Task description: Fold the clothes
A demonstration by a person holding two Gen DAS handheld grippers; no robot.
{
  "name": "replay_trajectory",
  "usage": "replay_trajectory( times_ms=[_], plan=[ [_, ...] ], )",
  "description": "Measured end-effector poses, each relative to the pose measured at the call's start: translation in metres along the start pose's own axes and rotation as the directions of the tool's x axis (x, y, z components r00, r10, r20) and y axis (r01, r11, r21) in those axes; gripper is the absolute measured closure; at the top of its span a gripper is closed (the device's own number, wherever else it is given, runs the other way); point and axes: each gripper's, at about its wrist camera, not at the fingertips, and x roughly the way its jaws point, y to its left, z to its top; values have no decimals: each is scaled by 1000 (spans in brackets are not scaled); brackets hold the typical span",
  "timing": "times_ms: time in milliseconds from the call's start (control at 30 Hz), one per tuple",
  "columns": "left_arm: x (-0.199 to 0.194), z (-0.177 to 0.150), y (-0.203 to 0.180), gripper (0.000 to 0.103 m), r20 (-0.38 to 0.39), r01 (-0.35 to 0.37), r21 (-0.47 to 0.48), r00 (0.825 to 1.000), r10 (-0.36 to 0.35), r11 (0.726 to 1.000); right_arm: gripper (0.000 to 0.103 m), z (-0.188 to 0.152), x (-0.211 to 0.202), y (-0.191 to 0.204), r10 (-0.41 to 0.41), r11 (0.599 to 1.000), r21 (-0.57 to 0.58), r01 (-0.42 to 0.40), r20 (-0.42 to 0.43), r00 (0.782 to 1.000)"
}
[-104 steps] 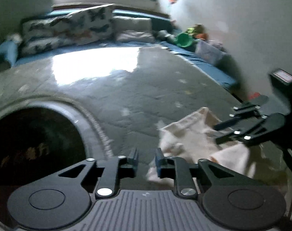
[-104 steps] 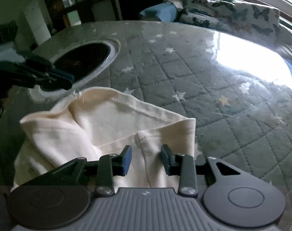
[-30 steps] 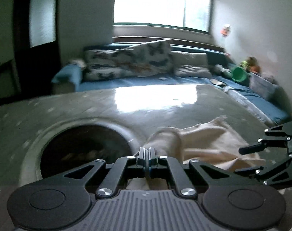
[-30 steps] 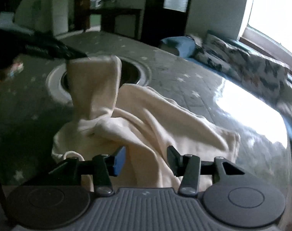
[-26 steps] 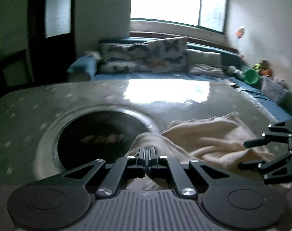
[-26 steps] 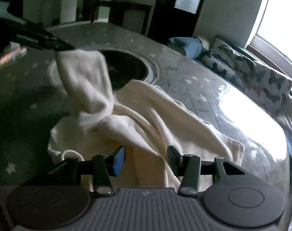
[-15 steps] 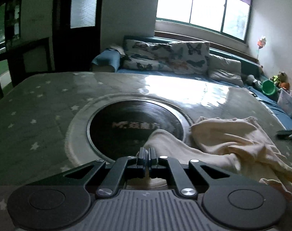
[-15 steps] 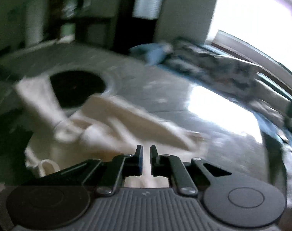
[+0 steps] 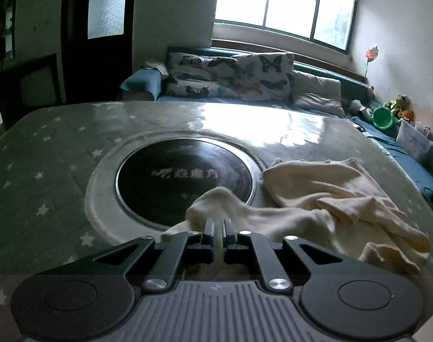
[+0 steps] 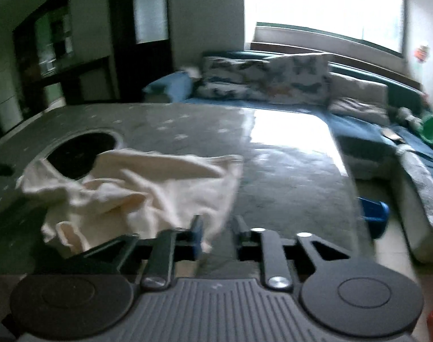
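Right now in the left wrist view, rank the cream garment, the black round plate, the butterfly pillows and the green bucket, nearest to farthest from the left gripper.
1. Cream garment: pinched in the left gripper, spreading right.
2. Black round plate: just beyond, left of centre.
3. Butterfly pillows: past the table.
4. Green bucket: far right corner.

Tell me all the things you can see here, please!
cream garment: one, cream, crumpled on the table right of the dark disc, one end pinched in the left gripper.
table: one, grey-green with pale stars, glossy.
dark disc: one, black, round, set in the table with a pale ring.
butterfly cushions: two, white with butterflies, on the bench under the window.
bench: one, blue-green, along the walls.
green bucket: one, green, on the bench at right.
window: one, bright, back wall.
left gripper: one, black, shut on the garment.
right gripper: one, black, jaws opening, a garment edge between them, not pressed.
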Motion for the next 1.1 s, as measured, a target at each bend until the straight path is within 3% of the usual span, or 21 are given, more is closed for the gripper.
replay_trajectory(
  times_ms=[100,167,233,567,867,933,1100],
  plan=[
    [7,3,2,71,-4,-6,-18,1000,6,1000,69,5,16,23,44,996,-79,-45,-18,999],
    [14,5,4,69,-17,-10,-17,1000,10,1000,62,10,29,39,74,989,-128,-79,-43,996],
    [21,6,6,53,-29,-21,-17,999,21,1000,61,13,41,49,87,982,-166,-96,-61,994],
    [53,4,9,46,-97,-29,-27,995,27,999,47,26,88,86,85,931,-344,-122,-122,989],
    [66,2,7,43,-128,-23,-1,992,22,1000,47,27,114,103,89,897,-416,-149,-160,983],
    [68,2,8,43,-131,-22,-2,991,22,1000,52,29,118,104,106,900,-405,-162,-159,982],
    [69,3,7,43,-136,-25,6,990,25,1000,90,34,119,99,145,917,-351,-191,-153,977]
  ],
)
